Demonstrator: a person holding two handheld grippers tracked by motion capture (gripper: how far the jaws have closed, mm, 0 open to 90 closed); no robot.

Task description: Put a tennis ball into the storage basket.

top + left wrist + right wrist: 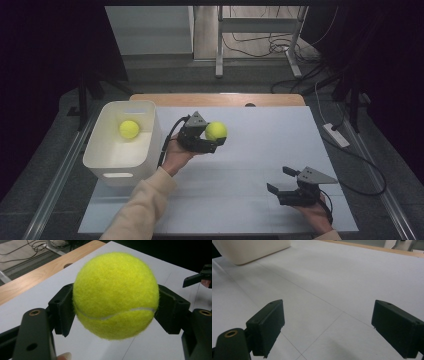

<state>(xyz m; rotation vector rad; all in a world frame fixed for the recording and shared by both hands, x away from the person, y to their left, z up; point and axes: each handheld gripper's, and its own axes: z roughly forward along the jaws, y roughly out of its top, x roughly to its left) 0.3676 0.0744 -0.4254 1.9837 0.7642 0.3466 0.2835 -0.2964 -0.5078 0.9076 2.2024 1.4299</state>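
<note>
The left gripper [212, 137] held a fuzzy yellow-green tennis ball [216, 131] above the white sheet-covered table [260, 150], its black fingers [62, 307] clamped on the ball's two sides. In the left gripper view the ball [116, 295] sat squarely between the two pads, its pale seam curving across the lower half, and it hung clear of the table surface. The person's left hand [175, 155], in a cream sleeve [140, 205], carried this gripper just to the right of a white rectangular plastic bin [102, 160] that stood at the table's left side.

A second yellow-green tennis ball [129, 129] lay inside the bin, near its far wall.

The right gripper [281, 181] rested low near the table's front right corner, well apart from the held ball and the bin. Its fingers [265, 326] stood wide apart with nothing between them, only the bare white sheet showing beyond. In the right gripper view the lower corner of the bin [252, 250] appeared at the upper left.

A strip of light wooden tabletop [215, 99] ran along the far edge of the white sheet.
</note>
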